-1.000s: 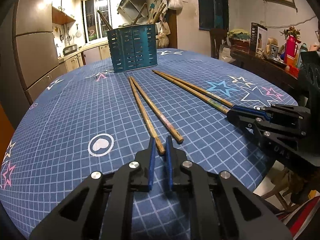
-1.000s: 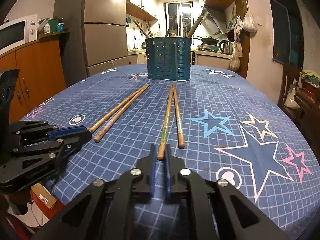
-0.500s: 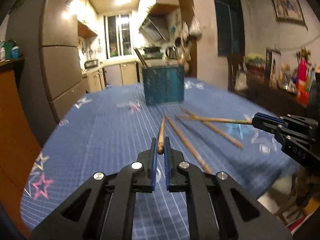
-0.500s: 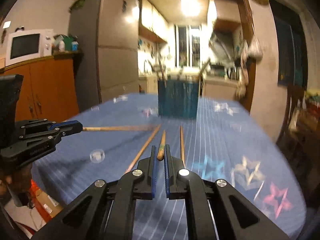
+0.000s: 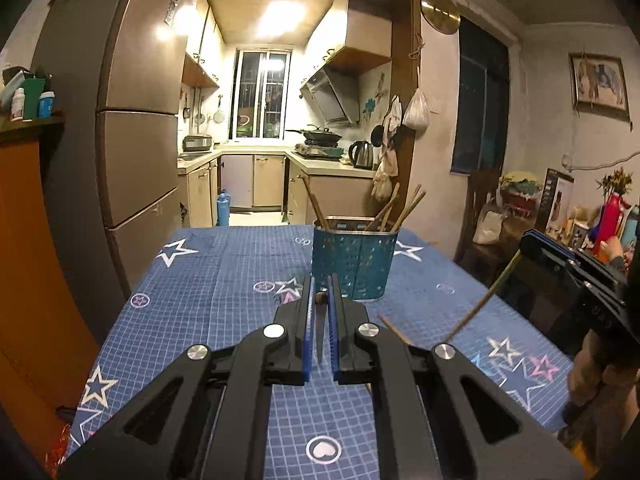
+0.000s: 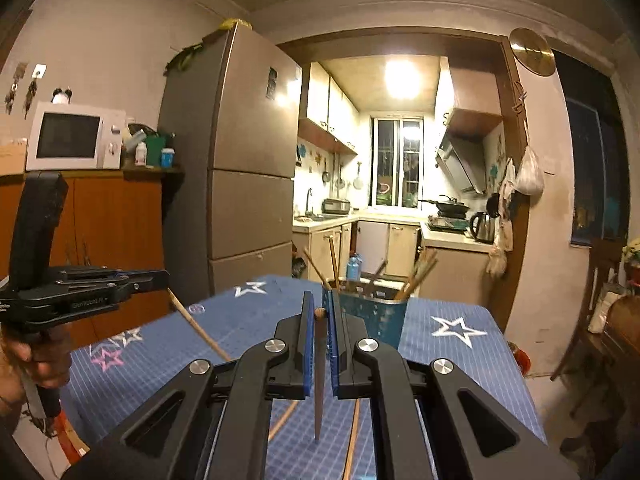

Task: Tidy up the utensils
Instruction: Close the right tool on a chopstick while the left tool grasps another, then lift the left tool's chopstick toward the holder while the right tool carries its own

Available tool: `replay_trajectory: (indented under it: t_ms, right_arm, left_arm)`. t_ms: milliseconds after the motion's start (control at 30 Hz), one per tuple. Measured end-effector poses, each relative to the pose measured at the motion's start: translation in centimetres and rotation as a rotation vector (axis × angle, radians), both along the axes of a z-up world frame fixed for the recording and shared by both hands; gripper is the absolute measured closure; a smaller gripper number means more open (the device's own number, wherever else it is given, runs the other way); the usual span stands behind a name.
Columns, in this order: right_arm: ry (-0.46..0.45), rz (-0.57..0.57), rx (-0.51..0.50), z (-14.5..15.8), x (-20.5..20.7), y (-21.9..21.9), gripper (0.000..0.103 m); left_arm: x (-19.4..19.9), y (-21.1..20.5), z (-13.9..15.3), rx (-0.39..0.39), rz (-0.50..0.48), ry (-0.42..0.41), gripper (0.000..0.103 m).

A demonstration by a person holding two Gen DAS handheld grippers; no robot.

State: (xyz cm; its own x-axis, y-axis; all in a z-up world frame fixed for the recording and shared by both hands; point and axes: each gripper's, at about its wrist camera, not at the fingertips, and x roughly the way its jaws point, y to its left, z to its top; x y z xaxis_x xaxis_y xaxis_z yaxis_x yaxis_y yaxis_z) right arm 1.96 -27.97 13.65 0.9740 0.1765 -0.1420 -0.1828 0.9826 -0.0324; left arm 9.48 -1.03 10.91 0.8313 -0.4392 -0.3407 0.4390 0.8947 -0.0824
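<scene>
The table [image 5: 200, 280] fills the near part of the room, spread with a blue checked cloth printed with stars, and behind it a doorway gives onto a lit kitchen beside a tall fridge [image 6: 240, 160]. Toward the far end of the cloth stands a teal perforated utensil holder [image 5: 354, 262] with several chopsticks leaning out of its top. The left gripper [image 5: 320, 308] is lifted above the table with its blue pads closed tight on one wooden chopstick [image 5: 319, 332] — gripped near its thick end, the thin end hanging down toward the cloth. The right gripper [image 6: 320, 316] is closed the same way on a second chopstick [image 6: 319, 380], which also hangs tip-down between the pads. Two more chopsticks — one [image 6: 284, 420] to the left, one [image 6: 352, 436] to the right — lie on the cloth under the right gripper. In the right wrist view a hand [image 6: 36, 364] can be seen wrapped around the left gripper's handle.
</scene>
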Motion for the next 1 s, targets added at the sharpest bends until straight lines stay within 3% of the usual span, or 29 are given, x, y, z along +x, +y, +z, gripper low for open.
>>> replay_trajectory:
  t_ms: [267,533,767,1000]
  right_arm:
    - [-0.042,0.012,0.0,2.3,0.3,0.1,0.095]
    - [-0.055,0.018,-0.004,2.9,0.3,0.8,0.095]
    - [-0.027,0.008,-0.003,3.2,1.2,1.1,0.095]
    - [0.003,-0.002,-0.007,2.9,2.3,1.3,0.095]
  left_arm:
    - [-0.5,-1.8,2.0,0.05,0.015,-0.058,0.098]
    - [-0.9,-4.5,2.2,0.189,0.194,-0.155,0.098]
    - [0.4,-5.2,2.2,0.234,0.293,-0.138,0.098]
    - [0.9,-4.7,1.8,0.24,0.332,-0.118,0.098]
